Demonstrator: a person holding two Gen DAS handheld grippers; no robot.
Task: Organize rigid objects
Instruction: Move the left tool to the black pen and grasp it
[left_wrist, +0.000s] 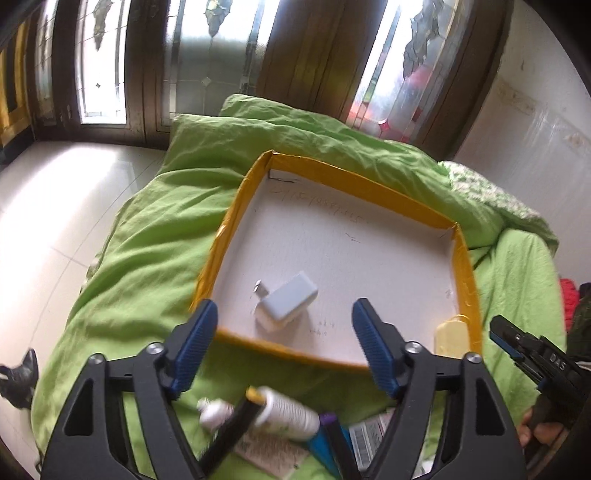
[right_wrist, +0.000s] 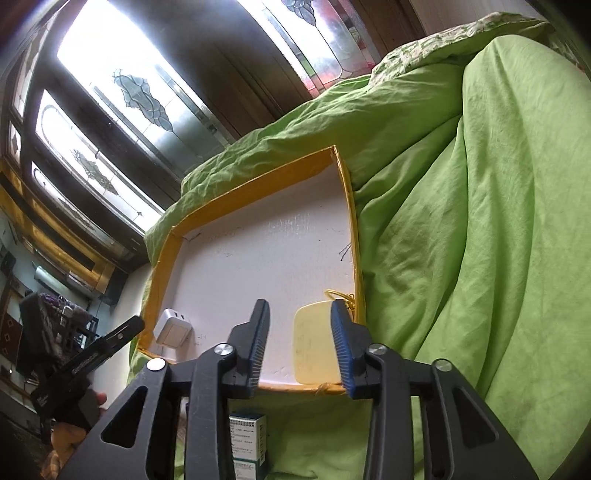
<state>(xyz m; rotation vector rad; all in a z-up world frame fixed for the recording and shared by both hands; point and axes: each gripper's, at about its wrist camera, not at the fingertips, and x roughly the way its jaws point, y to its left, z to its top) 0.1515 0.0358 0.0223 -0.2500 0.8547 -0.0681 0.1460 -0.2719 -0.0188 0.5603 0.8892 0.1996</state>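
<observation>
Two handheld grippers hover over a shallow white tray (left_wrist: 236, 206) with a yellow rim, which sits on a rumpled green blanket (left_wrist: 147, 236). Nearest, on the blanket just outside the tray's near edge, lies a loose pile of items not yet sorted: a white tube (left_wrist: 284, 410) lying on its side, a small white bottle (left_wrist: 214, 411), and a small printed box (right_wrist: 248, 428), partly hidden behind the gripper frames. The left gripper (left_wrist: 284, 336) hangs above the tray's near edge with its blue-padded fingers spread wide and nothing between them. Just past it, inside the tray near the near-left corner, a white plug adapter (left_wrist: 286, 304) lies on its side. The right gripper (right_wrist: 301, 345) sits over the tray's near-right corner, its fingers partly open; a pale yellow flat case (right_wrist: 312, 341) with a yellow cord lies in that corner, and the right finger seems close against its edge, though no clamping is visible. Beyond the tray, the blanket rises toward dark wooden doors with patterned glass. The risk: the tray rests on soft bedding, so a press on its rim could tip it, and lifting the right gripper carelessly could snag the cord and drag the case out.
</observation>
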